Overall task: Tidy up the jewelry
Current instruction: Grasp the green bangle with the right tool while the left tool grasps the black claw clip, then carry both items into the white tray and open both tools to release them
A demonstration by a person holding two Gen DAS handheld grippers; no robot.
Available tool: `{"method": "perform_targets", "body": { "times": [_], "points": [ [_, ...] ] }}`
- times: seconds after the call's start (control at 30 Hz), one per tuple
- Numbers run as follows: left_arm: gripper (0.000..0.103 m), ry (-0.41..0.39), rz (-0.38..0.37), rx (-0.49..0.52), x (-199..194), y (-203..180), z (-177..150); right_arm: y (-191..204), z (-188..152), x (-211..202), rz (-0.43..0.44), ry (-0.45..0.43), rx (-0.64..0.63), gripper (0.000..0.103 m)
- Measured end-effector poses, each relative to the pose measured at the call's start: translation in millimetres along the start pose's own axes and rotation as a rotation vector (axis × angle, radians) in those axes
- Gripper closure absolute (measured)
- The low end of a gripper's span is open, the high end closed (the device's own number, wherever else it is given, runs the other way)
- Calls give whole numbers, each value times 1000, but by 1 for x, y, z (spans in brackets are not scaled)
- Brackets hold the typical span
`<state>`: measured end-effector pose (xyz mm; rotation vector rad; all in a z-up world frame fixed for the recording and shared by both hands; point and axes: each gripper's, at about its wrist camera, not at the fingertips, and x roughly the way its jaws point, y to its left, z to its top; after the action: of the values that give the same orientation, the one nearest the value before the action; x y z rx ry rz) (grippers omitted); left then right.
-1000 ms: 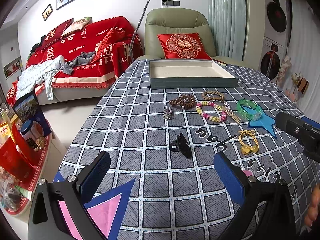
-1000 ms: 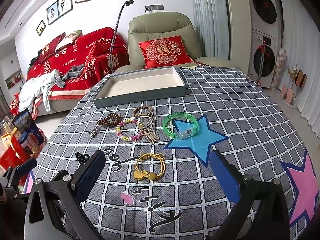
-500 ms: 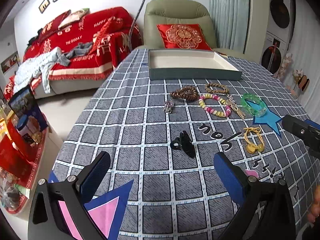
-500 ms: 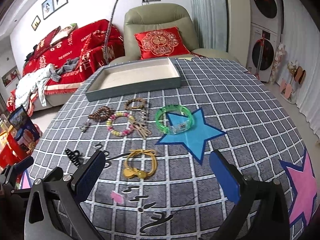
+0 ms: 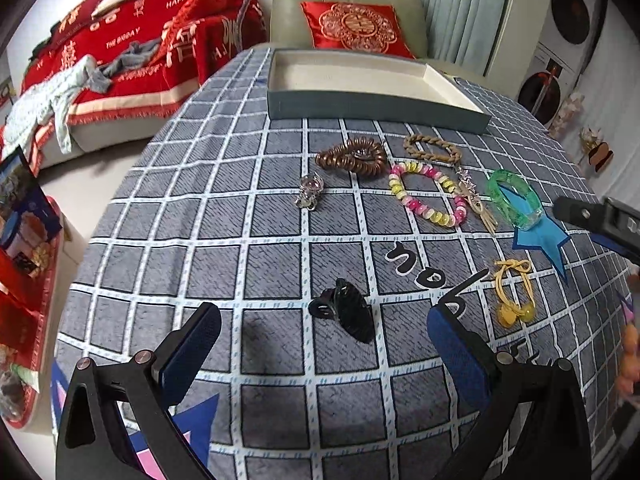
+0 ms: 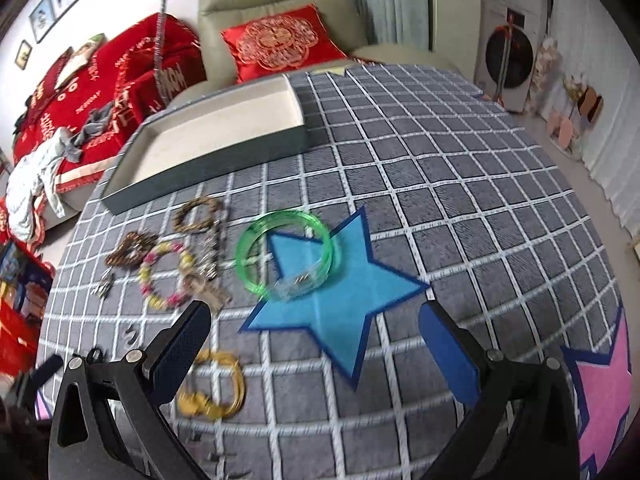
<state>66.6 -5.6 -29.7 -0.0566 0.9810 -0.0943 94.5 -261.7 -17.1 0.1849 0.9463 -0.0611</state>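
Observation:
Jewelry lies scattered on the checked tablecloth. A black hair claw (image 5: 347,314) sits just ahead of my open left gripper (image 5: 324,344), between its fingers. Farther off are a brown coil bracelet (image 5: 354,157), a small silver charm (image 5: 309,192), a pink-and-yellow bead bracelet (image 5: 428,192), a braided tan bracelet (image 5: 432,148), a green bangle (image 5: 514,198) and a yellow hair tie (image 5: 514,294). My right gripper (image 6: 314,340) is open and hovers over the blue star, with the green bangle (image 6: 288,256) just ahead. The empty grey tray (image 6: 216,160) stands at the back.
The tray (image 5: 372,108) has low walls and a cream floor. A green armchair with a red cushion (image 5: 356,28) stands behind the table, a red sofa (image 5: 120,40) to the left. The table edge drops off at left toward red shelves (image 5: 24,280).
Both grippers have moved forward and down toward the table. The left closed in on the black hair claw, the right on the green bangle. The jewelry has not moved.

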Motion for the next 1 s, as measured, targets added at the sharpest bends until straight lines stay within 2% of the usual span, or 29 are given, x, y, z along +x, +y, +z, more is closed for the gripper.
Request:
{"method": "perform_targets", "body": {
  "times": [0.13,0.23,0.3,0.33,0.37,0.43,0.53,0.57,0.6,0.67,0.77,1.0],
  "points": [
    [0,3,8,9,3,-4,2,-5,18,28,-27,46,7,1],
    [4,30,7,21,9,-8,3,-4,25,44,-42,81,-6,14],
    [16,38,12,30,11,-11,2,-3,28,53,-49,111,-15,28],
    [20,34,21,43,11,-12,2,-3,27,57,-53,127,-22,29],
    [24,27,25,54,10,-14,2,0,28,58,-69,119,-43,34],
    [53,8,33,80,8,-17,2,4,28,60,-97,125,-87,41],
    [56,8,-5,91,7,-17,3,10,29,60,-92,128,-116,65],
    [56,13,-30,86,7,-15,5,10,29,59,-88,129,-121,83],
    [56,19,-55,77,6,-14,6,11,30,59,-87,134,-123,94],
    [56,31,-119,43,4,-7,12,9,31,58,-80,138,-118,94],
    [56,32,-166,20,-1,1,24,3,34,52,-48,129,-89,94],
    [56,-3,-194,32,-14,12,76,1,63,32,46,89,-38,94]
  ]
}}
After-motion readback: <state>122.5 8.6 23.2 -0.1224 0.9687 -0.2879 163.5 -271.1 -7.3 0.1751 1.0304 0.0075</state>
